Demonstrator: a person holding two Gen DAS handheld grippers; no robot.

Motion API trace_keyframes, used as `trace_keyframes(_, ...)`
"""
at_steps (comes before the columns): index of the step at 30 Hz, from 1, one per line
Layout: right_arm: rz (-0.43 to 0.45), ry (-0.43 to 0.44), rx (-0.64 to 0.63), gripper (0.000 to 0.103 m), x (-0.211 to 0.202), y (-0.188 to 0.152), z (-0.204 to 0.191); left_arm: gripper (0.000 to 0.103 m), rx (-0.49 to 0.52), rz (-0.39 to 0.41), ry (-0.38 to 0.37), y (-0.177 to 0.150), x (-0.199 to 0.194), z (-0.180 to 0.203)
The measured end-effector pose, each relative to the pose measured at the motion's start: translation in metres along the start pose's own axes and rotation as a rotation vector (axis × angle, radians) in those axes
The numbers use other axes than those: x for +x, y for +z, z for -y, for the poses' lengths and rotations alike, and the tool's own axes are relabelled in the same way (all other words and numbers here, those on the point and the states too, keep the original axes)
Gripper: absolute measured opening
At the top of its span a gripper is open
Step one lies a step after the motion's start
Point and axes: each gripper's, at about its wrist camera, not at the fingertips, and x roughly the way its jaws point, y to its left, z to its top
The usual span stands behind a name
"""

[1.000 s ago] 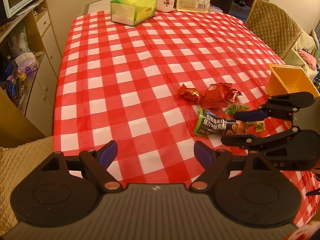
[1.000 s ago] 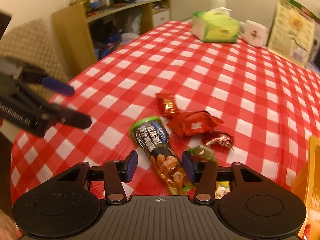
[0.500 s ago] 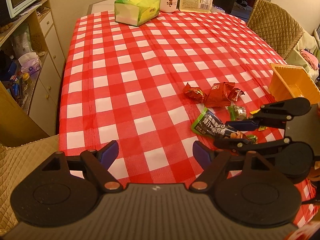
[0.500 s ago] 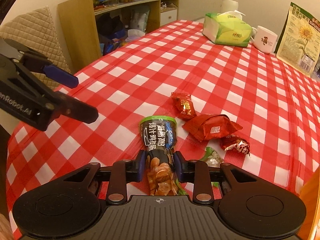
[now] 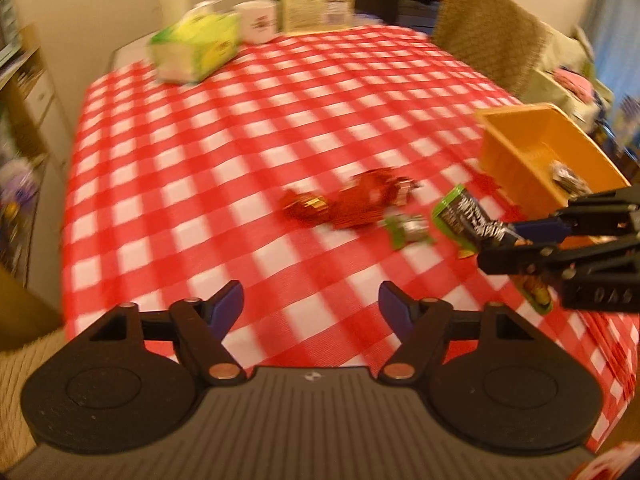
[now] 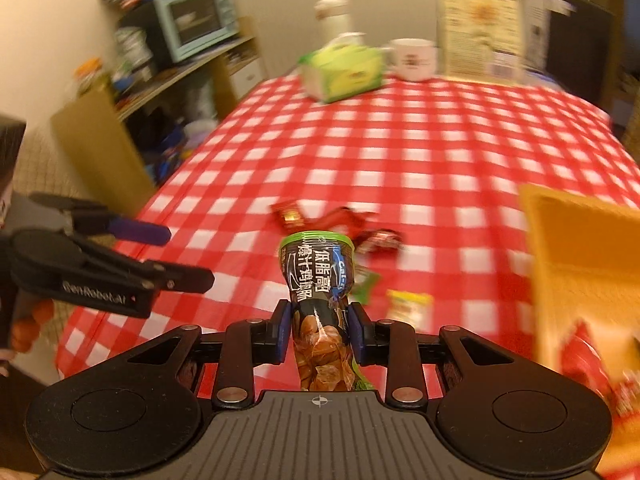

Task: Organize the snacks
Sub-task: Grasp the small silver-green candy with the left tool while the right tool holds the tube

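You are gripping the green-and-black snack pouch (image 6: 318,300) in your right claw (image 6: 319,330), both pads pressing on its waist, so the printed top is standing up ahead of the fingertips and the clear lower end is trailing back under the claw body. It is looking light and soft: the film is creasing inward where the pads are pinching, and the pieces inside are probably brittle, so you are better off not squeezing harder. The glossy film is likely slippery, and a hold on the middle, as now, is keeping either end from flopping far.

The orange bin (image 6: 580,264) is sitting just to the right of this claw, already holding a red packet (image 6: 588,364). Ahead of the claw, on the checked surface (image 6: 420,152), the loose red wrappers (image 6: 340,222) are lying, with a small yellow-green sachet (image 6: 408,304) nearer on the right.

Your left claw (image 5: 311,306) is closing with nothing between its jaws, hanging above bare cloth, the wrappers well ahead and to its right.
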Motion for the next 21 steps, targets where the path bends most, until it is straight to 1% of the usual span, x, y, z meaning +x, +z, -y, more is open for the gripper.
trace_keyframes(4,0.025,-0.055,0.07,0.031,-0.028,-0.005,0.021,0.063,0.104,0.023,-0.053,0.01,0.011,0.026)
trace_keyframes(6,0.035,-0.086,0.101,0.031,-0.041,-0.008,0.03,0.056,0.158,0.037,-0.077,0.015,0.017,0.039)
trace_keyframes(10,0.057,-0.136,0.153,0.031,-0.065,-0.015,0.048,0.048,0.26,0.049,-0.093,0.023,0.034,0.061)
trace_keyframes(13,0.07,-0.165,0.185,0.031,-0.079,-0.02,0.059,0.042,0.318,0.048,-0.103,0.027,0.048,0.07)
trace_keyframes(15,0.076,-0.181,0.203,0.031,-0.086,-0.023,0.065,0.034,0.358,0.033,-0.091,0.028,0.058,0.075)
trace_keyframes(17,0.08,-0.191,0.217,0.031,-0.092,-0.026,0.07,0.032,0.381,0.022,-0.091,0.029,0.065,0.077)
trace_keyframes(21,0.084,-0.205,0.236,0.031,-0.099,-0.029,0.078,0.032,0.397,0.009,-0.097,0.033,0.074,0.079)
